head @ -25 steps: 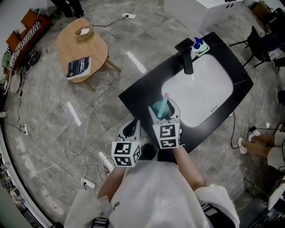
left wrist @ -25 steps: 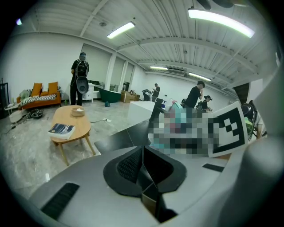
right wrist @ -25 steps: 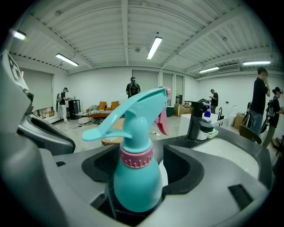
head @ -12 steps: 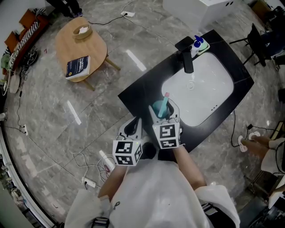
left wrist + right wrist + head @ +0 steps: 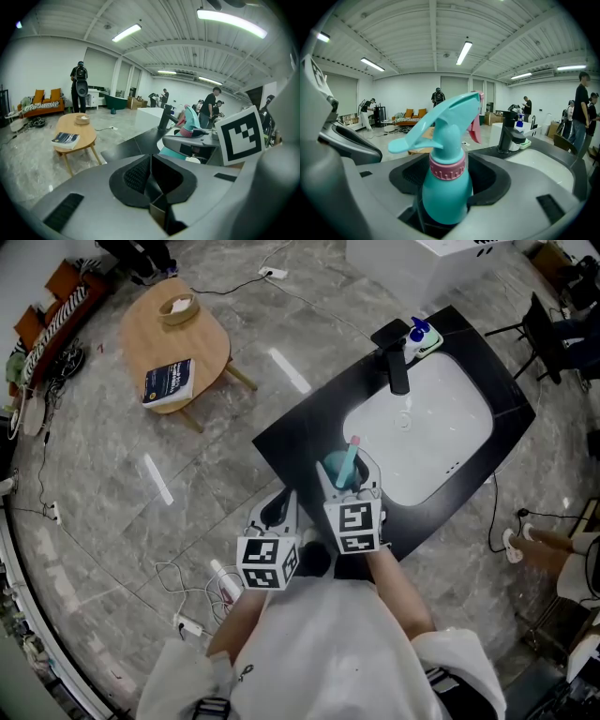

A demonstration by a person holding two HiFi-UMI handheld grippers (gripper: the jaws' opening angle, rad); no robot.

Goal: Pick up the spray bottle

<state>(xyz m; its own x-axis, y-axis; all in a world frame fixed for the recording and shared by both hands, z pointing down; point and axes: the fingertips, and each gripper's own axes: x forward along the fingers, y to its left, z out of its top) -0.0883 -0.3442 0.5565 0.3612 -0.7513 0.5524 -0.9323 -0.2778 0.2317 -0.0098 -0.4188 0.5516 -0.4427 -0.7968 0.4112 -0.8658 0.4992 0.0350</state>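
Spray bottle: the teal plastic spray bottle with a pink collar (image 5: 339,468) stands upright at the near left edge of the black counter (image 5: 300,427), just beside the white sink basin (image 5: 441,427).
Left gripper: the left gripper (image 5: 277,510) hangs just off the counter's near left corner, with its jaws together and nothing between them.
Right gripper: the right gripper (image 5: 347,480) has its jaws around the bottle's body. They have just been closing, and the pads lie against its sides below the collar.
Done: the reach is made, and the grasp looks made too.
Remaining: the lift. No view shows the base clear of the counter, so I judge the bottle not yet raised.
Left gripper view alone: shows the left jaws meeting, empty.
Head view alone: shows where the bottle stands on the counter, both grippers at once, and the black tap (image 5: 396,367) at the far edge.
Right gripper view alone: shows the pads on the bottle's body, which the head view hides under the gripper.
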